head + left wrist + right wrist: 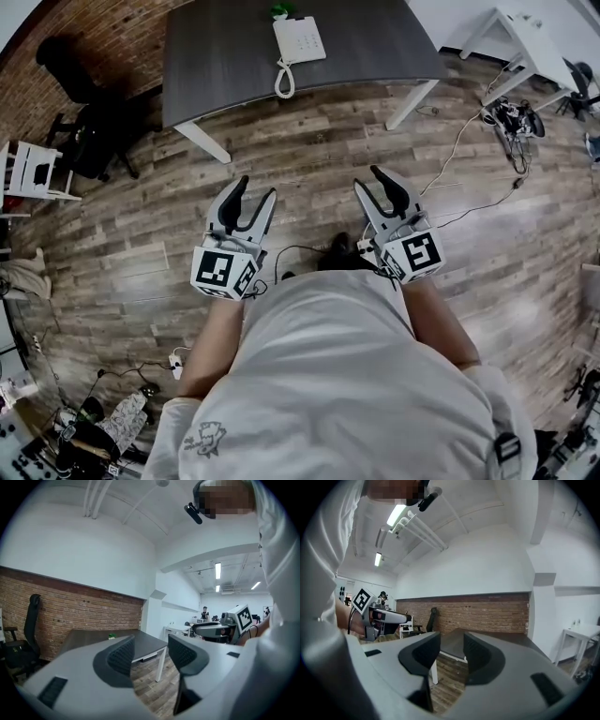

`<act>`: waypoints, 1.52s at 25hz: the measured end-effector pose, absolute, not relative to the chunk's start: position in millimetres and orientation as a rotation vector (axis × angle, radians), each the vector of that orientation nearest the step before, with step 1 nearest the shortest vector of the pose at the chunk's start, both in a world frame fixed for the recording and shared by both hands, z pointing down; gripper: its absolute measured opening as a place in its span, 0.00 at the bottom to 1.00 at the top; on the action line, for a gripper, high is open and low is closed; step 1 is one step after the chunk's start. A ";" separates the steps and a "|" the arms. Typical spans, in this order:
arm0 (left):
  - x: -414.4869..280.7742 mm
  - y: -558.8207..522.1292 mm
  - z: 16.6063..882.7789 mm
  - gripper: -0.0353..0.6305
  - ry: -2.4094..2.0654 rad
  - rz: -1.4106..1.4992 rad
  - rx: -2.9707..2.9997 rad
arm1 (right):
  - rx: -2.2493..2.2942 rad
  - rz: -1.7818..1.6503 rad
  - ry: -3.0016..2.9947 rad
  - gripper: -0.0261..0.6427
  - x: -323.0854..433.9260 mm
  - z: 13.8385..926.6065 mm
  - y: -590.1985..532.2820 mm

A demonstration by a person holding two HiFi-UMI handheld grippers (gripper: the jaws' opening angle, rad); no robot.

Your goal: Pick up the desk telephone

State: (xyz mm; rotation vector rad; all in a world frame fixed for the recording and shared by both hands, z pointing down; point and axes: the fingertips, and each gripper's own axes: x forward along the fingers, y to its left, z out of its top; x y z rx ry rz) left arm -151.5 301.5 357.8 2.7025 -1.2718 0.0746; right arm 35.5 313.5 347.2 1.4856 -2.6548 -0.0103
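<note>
White shirt [328,375] fills the foreground, its small printed emblem [203,438] too blurred to read. Beyond it lies plank floor [309,141], then a dark desk [216,66] with a black office chair [84,112] beside it. The white desk telephone [298,39] sits toward the desk's far side. The left gripper [258,187] and right gripper [367,178] hover over the floor, well short of the desk, their jaws apart and empty.

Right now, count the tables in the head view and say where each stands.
2. The dark desk stands straight ahead, with the telephone on it. The white table stands at the upper right, partly cut off. More may be out of frame.
</note>
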 end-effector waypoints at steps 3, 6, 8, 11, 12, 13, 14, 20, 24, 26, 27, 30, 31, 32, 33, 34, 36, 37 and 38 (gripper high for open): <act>-130.8 282.5 355.6 0.46 -1.308 0.083 2.703 | 1.471 0.006 -2.660 0.31 63.9 347.4 293.0; -108.6 263.2 355.7 0.49 -1.335 0.109 2.694 | 1.443 0.011 -2.671 0.33 91.1 347.3 275.4; -94.8 250.2 357.9 0.50 -1.347 0.122 2.682 | 1.427 0.019 -2.675 0.34 108.5 350.2 263.6; -77.3 239.7 362.5 0.51 -1.365 0.147 2.667 | 1.414 0.016 -2.673 0.35 130.9 355.1 251.7; -72.9 238.3 363.7 0.51 -1.373 0.156 2.664 | 1.411 0.011 -2.674 0.35 136.6 356.2 249.2; -68.8 237.0 364.8 0.51 -1.380 0.164 2.661 | 1.410 0.009 -2.677 0.36 142.0 357.3 246.8; -64.7 235.7 365.7 0.51 -1.385 0.170 2.658 | 1.411 0.017 -2.683 0.36 147.3 358.7 244.6; -45.6 228.2 367.6 0.51 -1.389 0.199 2.656 | 1.422 0.078 -2.696 0.36 170.2 366.1 236.7; -44.0 222.3 371.1 0.51 -1.394 0.208 2.651 | 1.434 0.090 -2.682 0.36 179.9 369.1 231.5; -43.7 216.7 372.5 0.51 -1.391 0.207 2.649 | 1.459 0.109 -2.672 0.36 186.5 370.2 227.2; -42.8 213.3 372.9 0.51 -1.388 0.207 2.652 | 1.472 0.115 -2.667 0.36 189.6 370.7 225.0; -36.7 200.1 375.0 0.51 -1.371 0.199 2.666 | 1.501 0.118 -2.648 0.36 198.6 372.2 218.1; -34.5 195.1 376.7 0.51 -1.363 0.196 2.668 | 1.510 0.119 -2.640 0.36 201.6 373.5 215.7; -32.3 190.2 378.7 0.51 -1.355 0.194 2.668 | 1.518 0.121 -2.631 0.36 204.4 374.6 213.1; -30.3 185.2 380.5 0.51 -1.347 0.191 2.668 | 1.526 0.120 -2.622 0.36 206.9 375.0 210.2; -28.6 179.9 381.5 0.51 -1.340 0.188 2.669 | 1.534 0.116 -2.613 0.36 208.7 374.7 207.0; -26.0 167.0 381.3 0.52 -1.329 0.179 2.672 | 1.540 0.104 -2.597 0.36 209.8 373.6 198.9; -25.0 159.6 380.7 0.52 -1.323 0.173 2.675 | 1.540 0.101 -2.590 0.36 209.3 373.4 193.6; -24.4 152.0 380.4 0.52 -1.316 0.168 2.676 | 1.540 0.102 -2.584 0.36 208.7 373.4 187.3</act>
